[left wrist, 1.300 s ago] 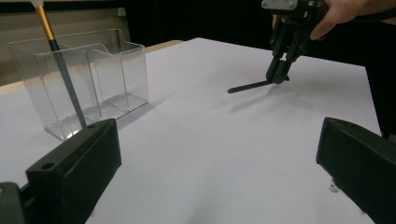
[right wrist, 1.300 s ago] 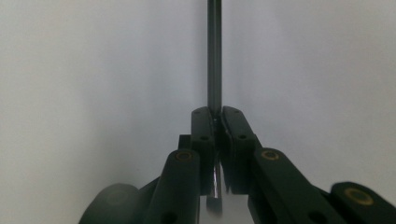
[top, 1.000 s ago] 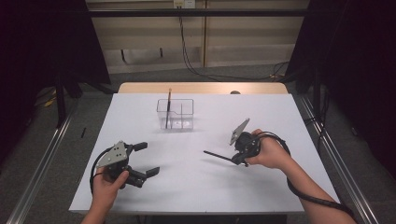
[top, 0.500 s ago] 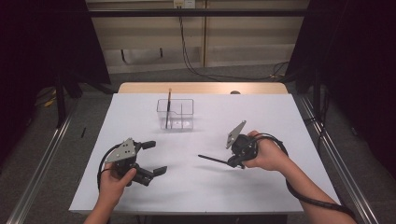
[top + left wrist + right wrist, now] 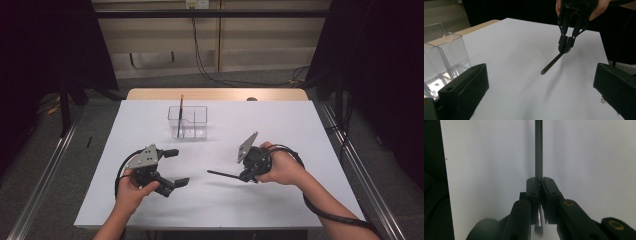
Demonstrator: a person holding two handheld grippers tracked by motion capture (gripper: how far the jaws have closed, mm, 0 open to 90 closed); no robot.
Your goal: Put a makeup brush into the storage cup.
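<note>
My right gripper (image 5: 246, 175) is shut on one end of a thin black pen (image 5: 222, 174), which sticks out to the left just above the white table (image 5: 300, 130). In the right gripper view the pads (image 5: 540, 181) pinch the pen (image 5: 538, 150) and its shaft runs straight ahead. My left gripper (image 5: 180, 167) hovers open at the front left, holding nothing. The left gripper view looks between its wide jaws at the pen (image 5: 551, 63) and the right gripper (image 5: 565, 47) holding it. A clear plastic box (image 5: 187, 121) stands at the table's back centre with another pen (image 5: 180, 112) upright inside.
The clear box (image 5: 441, 55) is close on the left in the left gripper view. A wooden strip (image 5: 215, 94) runs along the table's far edge. Metal rails flank the table on both sides, and cables hang on the wall behind.
My left gripper has moved right, toward the table's middle. The right gripper has barely shifted, and the pen's free tip has swung a little left and nearer the front edge.
</note>
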